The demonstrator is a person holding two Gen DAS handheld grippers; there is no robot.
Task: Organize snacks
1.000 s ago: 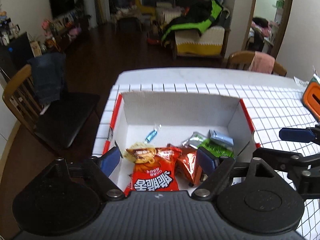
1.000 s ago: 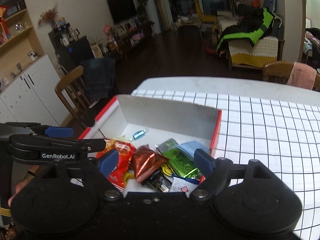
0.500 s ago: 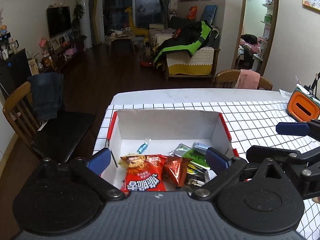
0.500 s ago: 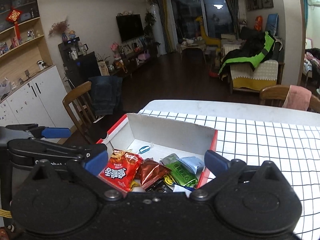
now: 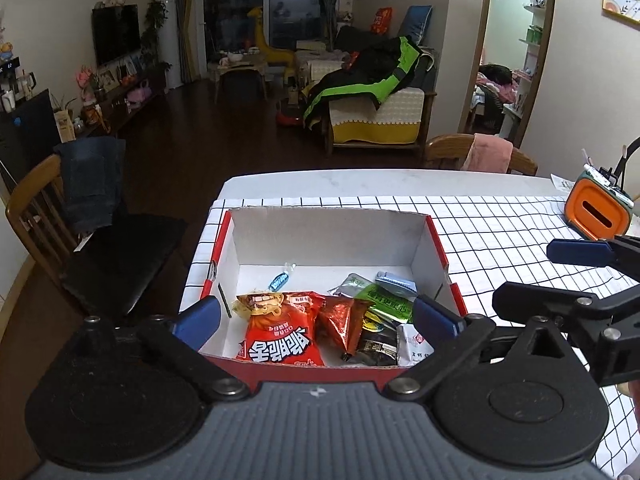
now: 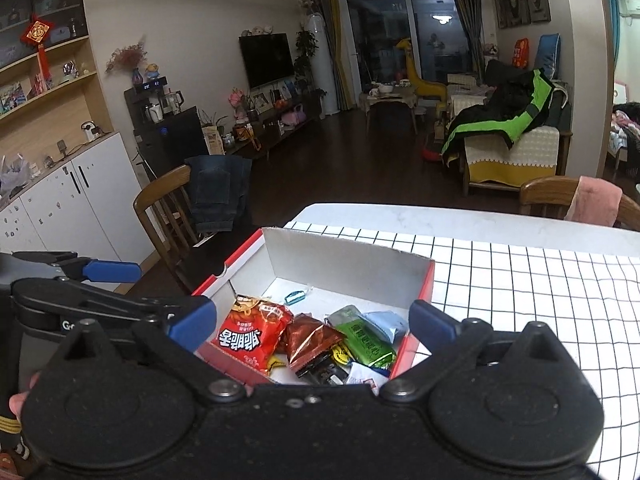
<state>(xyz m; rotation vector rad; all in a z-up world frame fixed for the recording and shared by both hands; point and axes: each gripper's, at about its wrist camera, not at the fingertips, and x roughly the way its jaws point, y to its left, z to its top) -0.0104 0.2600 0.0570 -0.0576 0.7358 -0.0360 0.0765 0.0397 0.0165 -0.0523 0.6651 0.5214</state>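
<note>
A red-and-white cardboard box point(image 5: 332, 236) point(image 6: 344, 256) sits on the checked tablecloth. Inside lie a red noodle-snack bag point(image 5: 280, 332) point(image 6: 252, 332), a brown-red packet point(image 5: 340, 320) point(image 6: 310, 338), a green packet point(image 5: 386, 302) point(image 6: 364, 340), a light blue packet point(image 5: 394, 280) point(image 6: 386, 322), a dark packet point(image 5: 376, 346) and a small blue candy point(image 5: 280, 280) point(image 6: 296, 297). My left gripper point(image 5: 316, 314) is open and empty, above the box's near edge. My right gripper point(image 6: 312, 322) is open and empty, above the box's near right part.
The checked tablecloth point(image 5: 500, 232) point(image 6: 520, 280) stretches to the right of the box. An orange holder point(image 5: 598, 210) stands at the far right. Wooden chairs stand to the left point(image 5: 36, 208) point(image 6: 168, 208) and behind the table point(image 5: 476, 156) point(image 6: 560, 200).
Both grippers have pulled back and risen from the box, so more of the room and the box's near wall show. The snacks in the box have not moved.
</note>
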